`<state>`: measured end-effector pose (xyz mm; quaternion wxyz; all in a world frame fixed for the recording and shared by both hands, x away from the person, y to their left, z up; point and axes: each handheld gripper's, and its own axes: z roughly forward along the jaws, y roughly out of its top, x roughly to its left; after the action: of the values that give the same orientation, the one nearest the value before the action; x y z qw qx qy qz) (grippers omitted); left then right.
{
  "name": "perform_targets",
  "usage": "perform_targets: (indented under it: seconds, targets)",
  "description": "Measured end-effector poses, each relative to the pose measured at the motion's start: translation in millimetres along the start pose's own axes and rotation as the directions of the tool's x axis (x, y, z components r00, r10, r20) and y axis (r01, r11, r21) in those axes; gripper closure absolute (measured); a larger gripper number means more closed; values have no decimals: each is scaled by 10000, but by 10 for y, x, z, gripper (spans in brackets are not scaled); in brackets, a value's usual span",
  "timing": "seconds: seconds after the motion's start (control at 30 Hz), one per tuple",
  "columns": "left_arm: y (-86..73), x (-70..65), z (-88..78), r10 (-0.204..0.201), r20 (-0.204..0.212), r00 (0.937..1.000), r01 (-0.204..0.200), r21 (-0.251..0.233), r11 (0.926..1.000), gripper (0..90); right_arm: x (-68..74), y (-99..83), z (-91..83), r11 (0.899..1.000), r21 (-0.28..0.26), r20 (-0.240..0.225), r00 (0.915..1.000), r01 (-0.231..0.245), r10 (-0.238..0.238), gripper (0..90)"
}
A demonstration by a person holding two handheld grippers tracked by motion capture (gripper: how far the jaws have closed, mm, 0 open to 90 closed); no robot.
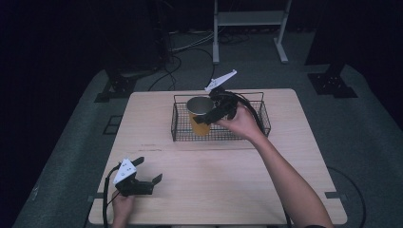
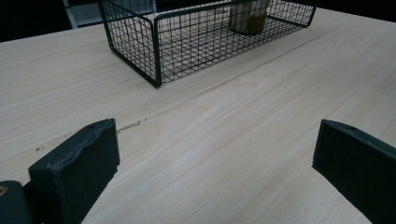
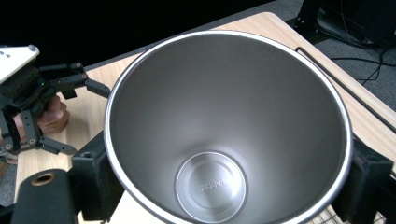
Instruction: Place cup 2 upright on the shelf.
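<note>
Cup (image 1: 200,114) gripped upright by right claw (image 1: 209,117), above basket (image 1: 180,134) at frame centre; left claw (image 1: 148,170) spread, idle lower left

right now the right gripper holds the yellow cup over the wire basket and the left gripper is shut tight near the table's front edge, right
Not quite: the left gripper is open, not shut. The left gripper view shows its jaws standing wide apart over bare table. The rest holds: the right gripper grips the yellow cup over the wire basket.

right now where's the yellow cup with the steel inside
In the high view the cup is in the left part of the wire basket on the table's far side, clamped by the right gripper.
</note>
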<state>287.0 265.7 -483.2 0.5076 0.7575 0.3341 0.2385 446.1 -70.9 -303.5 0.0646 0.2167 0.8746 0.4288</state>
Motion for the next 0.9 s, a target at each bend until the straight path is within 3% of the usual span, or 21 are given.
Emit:
perform_targets:
  seconds: [0.3,0.53,0.9]
  targets:
    - [-1,2,-5,-50,12,10000,50,-26,10000,0,-132,74,86,9997,70,183,9996,-225,223,137]
    - [0,-4,0,-30,1,10000,30,-3,10000,0,-266,104,188,9983,321,628,9970,-476,455,136]
    - [-2,-4,-3,-37,22,10000,37,-16,10000,0,-425,151,334,9963,147,960,9919,-847,829,137]
